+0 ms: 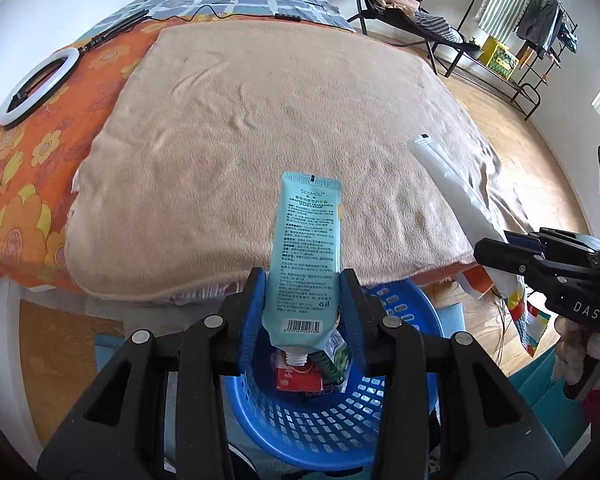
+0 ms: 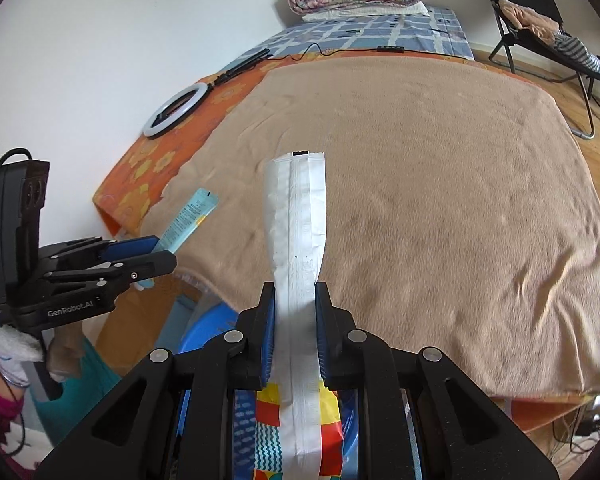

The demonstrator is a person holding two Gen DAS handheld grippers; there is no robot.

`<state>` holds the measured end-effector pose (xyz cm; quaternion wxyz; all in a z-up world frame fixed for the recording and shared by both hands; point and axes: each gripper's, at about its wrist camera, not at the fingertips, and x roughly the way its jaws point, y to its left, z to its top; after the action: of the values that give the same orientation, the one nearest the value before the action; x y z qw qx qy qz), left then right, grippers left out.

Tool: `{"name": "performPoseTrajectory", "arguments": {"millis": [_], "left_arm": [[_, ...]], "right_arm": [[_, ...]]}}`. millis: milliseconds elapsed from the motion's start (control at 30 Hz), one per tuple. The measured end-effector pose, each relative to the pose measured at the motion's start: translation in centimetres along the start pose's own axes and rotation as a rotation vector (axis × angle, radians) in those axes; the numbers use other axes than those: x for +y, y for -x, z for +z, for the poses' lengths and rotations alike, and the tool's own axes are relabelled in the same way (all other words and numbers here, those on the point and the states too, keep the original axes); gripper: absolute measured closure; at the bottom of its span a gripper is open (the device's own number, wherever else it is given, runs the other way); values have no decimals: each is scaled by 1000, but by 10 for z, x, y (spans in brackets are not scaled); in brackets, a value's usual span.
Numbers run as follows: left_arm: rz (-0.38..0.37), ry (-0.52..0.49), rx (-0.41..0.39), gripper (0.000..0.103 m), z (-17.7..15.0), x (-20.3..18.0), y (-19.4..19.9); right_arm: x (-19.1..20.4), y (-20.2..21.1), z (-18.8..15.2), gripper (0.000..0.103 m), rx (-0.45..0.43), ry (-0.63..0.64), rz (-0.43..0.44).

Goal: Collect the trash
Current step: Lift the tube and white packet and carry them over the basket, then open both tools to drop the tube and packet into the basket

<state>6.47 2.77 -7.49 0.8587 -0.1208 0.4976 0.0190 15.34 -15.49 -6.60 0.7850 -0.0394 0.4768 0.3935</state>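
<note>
Risk, tube: neck points down over the blue basket (image 1: 400,412), yet most of the body stands above the left gripper (image 1: 304,300); on release, could tip forward and land on the tan blanket (image 1: 280,120) instead of inside.
Risk, packet: long and floppy, pinched low; could catch the basket rim or drape over the edge when let go.
Risk, crowding: both tools near together at the bed's edge; a knock between them possible.
Left gripper: closed part-way, blue pads pressed against both sides of the turquoise hand-cream tube (image 1: 306,248), cap end down.
Right gripper (image 2: 296,320): narrowed to a slim gap, clamped on the white snack packet (image 2: 298,240), printed end hanging below.
Basket contents: a red carton (image 1: 298,378) and a green wrapper (image 1: 336,360), probably more, though hidden by the tube.
Basket place: on the floor, just below the bed's edge.
</note>
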Motion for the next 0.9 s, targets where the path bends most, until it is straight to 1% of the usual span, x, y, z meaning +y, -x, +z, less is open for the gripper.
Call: {"name": "performPoseTrajectory", "arguments": {"millis": [167, 367, 567, 733, 900], "left_arm": [[-5, -3, 28, 65, -22, -6, -6], [-6, 12, 64, 65, -41, -7, -16], [-7, 47, 104, 65, -57, -1, -30], [-6, 68, 162, 65, -73, 2, -48], [-10, 96, 204, 65, -85, 9, -63]], "right_arm": [[10, 3, -33, 87, 39, 13, -4], [15, -6, -61, 87, 92, 13, 2], [17, -20, -82, 87, 140, 13, -3], [16, -34, -94, 87, 174, 3, -4], [17, -48, -102, 87, 201, -10, -14]]}}
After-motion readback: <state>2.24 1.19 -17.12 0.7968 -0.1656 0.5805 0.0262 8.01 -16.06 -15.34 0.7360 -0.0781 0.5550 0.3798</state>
